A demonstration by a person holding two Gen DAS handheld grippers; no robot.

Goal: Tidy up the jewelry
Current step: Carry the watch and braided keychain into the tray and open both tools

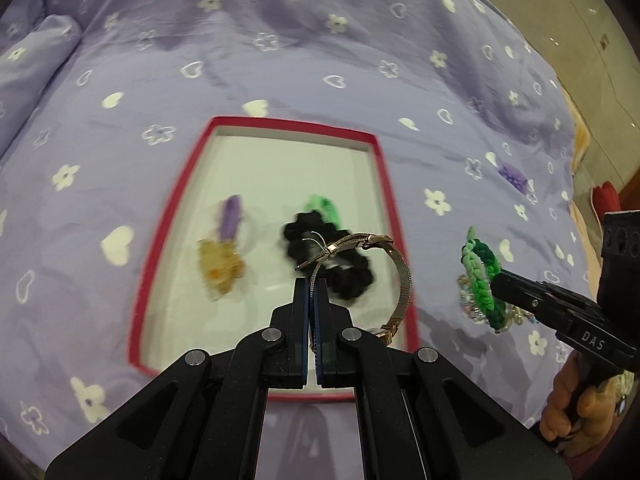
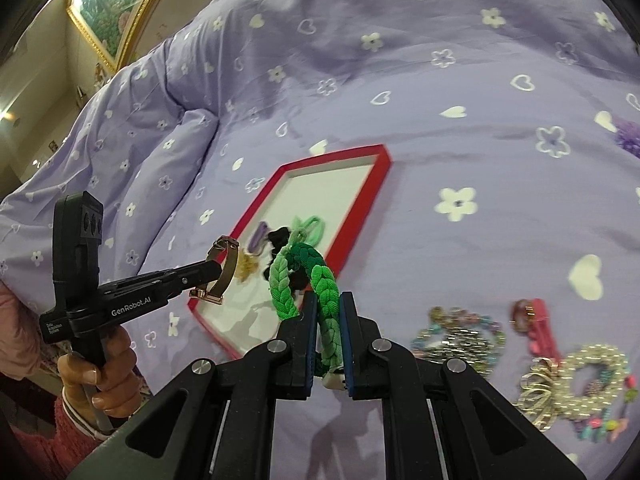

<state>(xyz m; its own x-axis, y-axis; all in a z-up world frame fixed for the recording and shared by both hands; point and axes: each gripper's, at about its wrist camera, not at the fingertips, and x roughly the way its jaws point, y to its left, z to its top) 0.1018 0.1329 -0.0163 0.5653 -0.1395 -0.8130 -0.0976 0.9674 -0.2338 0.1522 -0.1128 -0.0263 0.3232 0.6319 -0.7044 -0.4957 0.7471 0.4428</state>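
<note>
A red-rimmed white tray lies on the purple bedspread; it also shows in the right wrist view. In it lie a purple clip, a yellow piece, a black scrunchie and a light green hair tie. My left gripper is shut on a metal mesh watch band, held over the tray; the band also shows in the right wrist view. My right gripper is shut on a green braided bracelet, right of the tray; the bracelet also shows in the left wrist view.
Beaded bracelets, a pink clip and a pearl ring of beads lie on the bedspread right of the tray. A purple flower piece lies further back. A pillow is at far left.
</note>
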